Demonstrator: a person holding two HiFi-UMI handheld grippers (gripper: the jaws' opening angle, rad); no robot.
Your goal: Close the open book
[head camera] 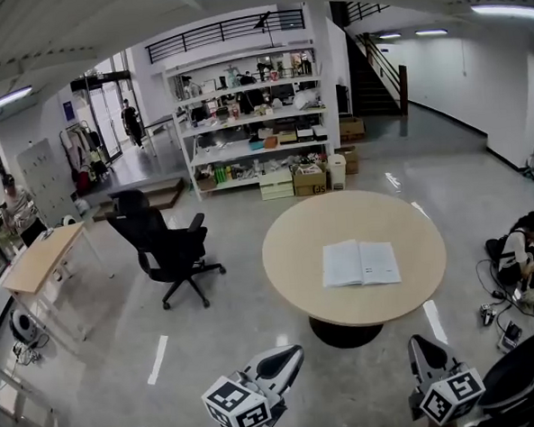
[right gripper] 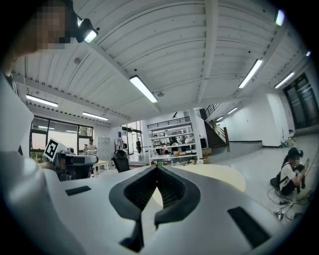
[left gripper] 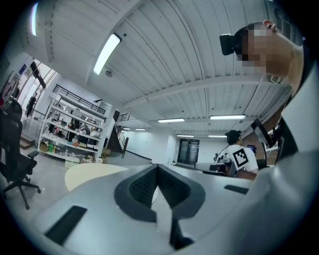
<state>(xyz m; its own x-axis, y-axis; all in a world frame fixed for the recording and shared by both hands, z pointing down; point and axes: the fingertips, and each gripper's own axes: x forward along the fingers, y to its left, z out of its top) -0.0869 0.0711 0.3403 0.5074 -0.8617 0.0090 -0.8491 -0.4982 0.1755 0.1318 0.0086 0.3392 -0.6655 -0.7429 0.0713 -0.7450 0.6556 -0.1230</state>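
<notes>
An open white book (head camera: 360, 263) lies flat on the round beige table (head camera: 292, 252), a little right of its middle. Both grippers are held low in the head view, short of the table's near edge and well apart from the book. My left gripper (head camera: 297, 350) points up and to the right, its jaws together with nothing between them. My right gripper (head camera: 416, 342) stands right of it, also shut and empty. In the left gripper view the jaw tips (left gripper: 158, 167) meet over the table edge (left gripper: 84, 174). In the right gripper view the tips (right gripper: 157, 168) meet before the table (right gripper: 219, 174). Neither gripper view shows the book.
A black office chair (head camera: 165, 246) stands left of the table, a wooden desk (head camera: 40, 258) further left. White shelves (head camera: 253, 128) with boxes fill the back wall. A person (head camera: 520, 247) sits on the floor at the right among cables.
</notes>
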